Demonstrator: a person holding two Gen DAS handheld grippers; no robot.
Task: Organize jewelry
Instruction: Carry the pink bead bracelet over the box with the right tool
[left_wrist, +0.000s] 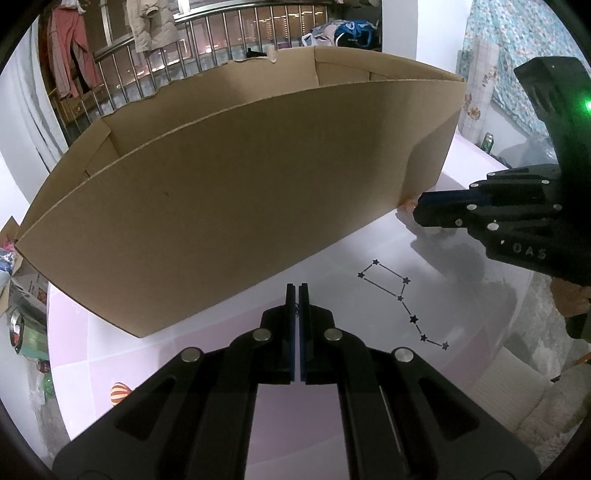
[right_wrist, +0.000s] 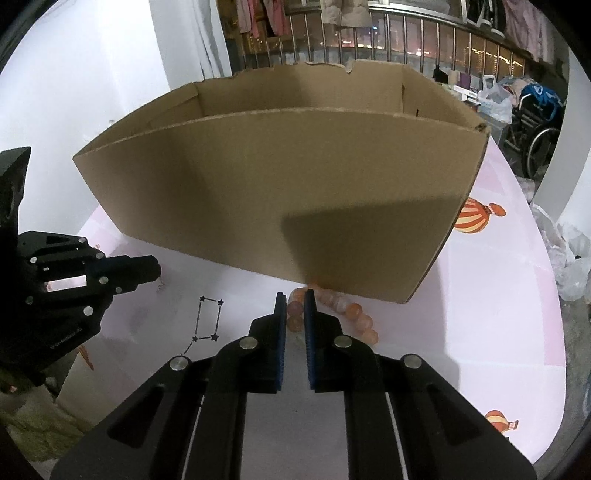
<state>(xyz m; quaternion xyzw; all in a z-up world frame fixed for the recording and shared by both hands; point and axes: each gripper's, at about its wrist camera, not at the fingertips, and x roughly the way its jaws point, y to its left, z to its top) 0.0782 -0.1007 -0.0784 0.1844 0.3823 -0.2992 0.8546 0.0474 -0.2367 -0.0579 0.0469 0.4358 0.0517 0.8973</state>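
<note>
Orange bead bracelet (right_wrist: 332, 314) lying on the surface (right_wrist: 480, 295), touching the foot of the cardboard box (right_wrist: 295, 192) near its corner. Right tool (right_wrist: 294, 295) narrowly parted astride the beads, nothing clamped yet. Left tool (left_wrist: 296, 291) pressed shut, apparently empty, before the box's front wall. Best: lower squarely, pinch one bead fully, lift clear above the box rim before releasing inside.

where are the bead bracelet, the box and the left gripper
bead bracelet (right_wrist: 355, 311), right wrist view, on an orange bead right of the fingers
box (right_wrist: 295, 184), right wrist view, on its near wall
left gripper (left_wrist: 297, 291), left wrist view, between its fingertips
</note>
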